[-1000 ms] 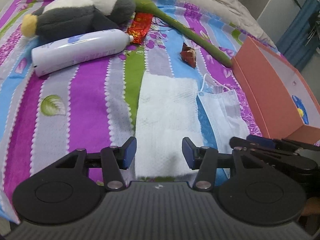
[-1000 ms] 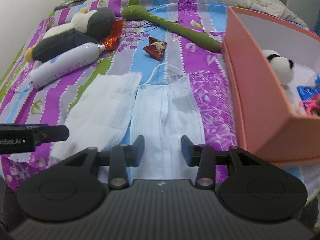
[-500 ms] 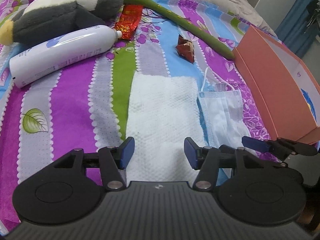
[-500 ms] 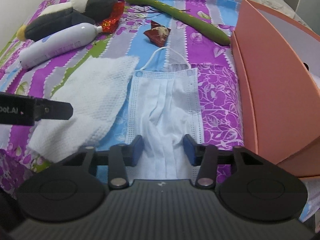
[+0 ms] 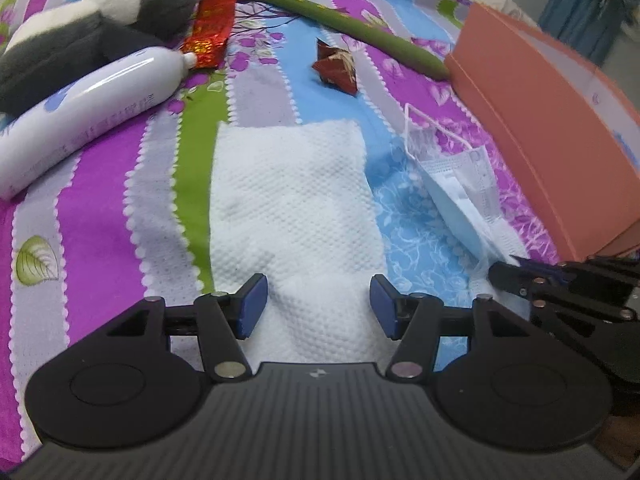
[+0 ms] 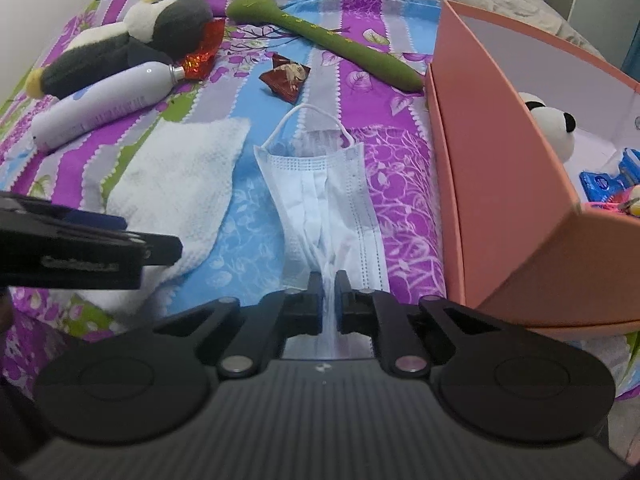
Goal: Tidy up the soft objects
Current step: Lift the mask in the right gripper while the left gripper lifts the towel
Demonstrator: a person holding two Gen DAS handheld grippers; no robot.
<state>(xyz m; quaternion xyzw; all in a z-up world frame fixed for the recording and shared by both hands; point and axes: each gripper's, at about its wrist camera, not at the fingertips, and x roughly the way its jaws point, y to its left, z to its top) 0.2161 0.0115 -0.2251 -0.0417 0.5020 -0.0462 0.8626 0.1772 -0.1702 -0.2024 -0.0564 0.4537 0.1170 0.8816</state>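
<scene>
Straddling the near end of the white towel (image 5: 292, 216) on the striped bedspread (image 5: 100, 220), the left tool (image 5: 318, 306) stands with its pads wide apart in the left wrist view. From the right wrist, the right tool (image 6: 328, 294) pinches the near edge of the face mask (image 6: 324, 192), which lies between the towel and the orange box (image 6: 500, 184).
</scene>
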